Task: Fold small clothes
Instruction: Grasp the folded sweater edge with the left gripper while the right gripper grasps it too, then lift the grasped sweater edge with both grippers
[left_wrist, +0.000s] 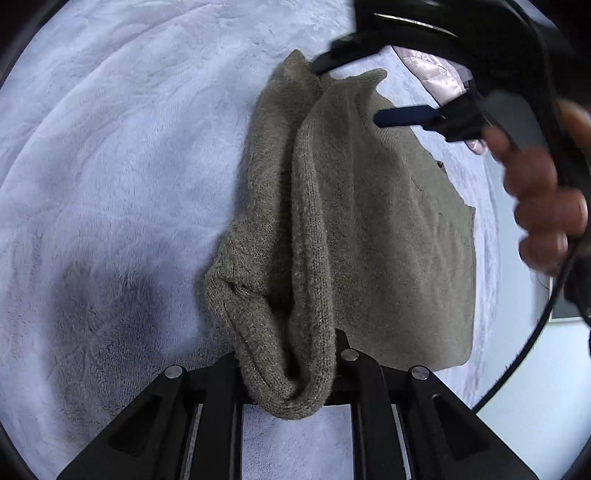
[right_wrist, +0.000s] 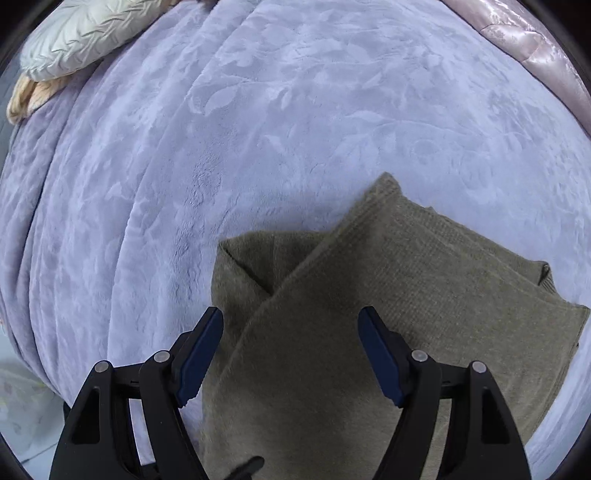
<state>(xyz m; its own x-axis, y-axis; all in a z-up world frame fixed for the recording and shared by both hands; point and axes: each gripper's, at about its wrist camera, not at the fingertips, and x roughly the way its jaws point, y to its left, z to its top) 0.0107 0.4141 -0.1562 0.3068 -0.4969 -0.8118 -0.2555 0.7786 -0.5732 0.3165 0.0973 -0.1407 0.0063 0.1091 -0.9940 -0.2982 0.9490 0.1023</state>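
An olive knitted garment (left_wrist: 369, 206) lies partly folded on the bed, with one long fold raised toward the camera in the left wrist view. My left gripper (left_wrist: 291, 363) is shut on the near end of that fold, and the bunched knit hides its fingertips. My right gripper (left_wrist: 364, 90) hovers over the garment's far end, open, one blue pad (left_wrist: 402, 116) showing. Seen from the right wrist, the right gripper (right_wrist: 291, 354) stands open just above the garment (right_wrist: 369, 314), nothing between its fingers, where two layers overlap.
A pale lilac plush blanket (right_wrist: 258, 110) covers the bed. A cream pillow (right_wrist: 74, 33) lies at the far left and a pink satin quilt (right_wrist: 524, 40) at the far right. The bed edge drops off at the left (right_wrist: 22, 280). A hand (left_wrist: 539, 199) holds the right gripper.
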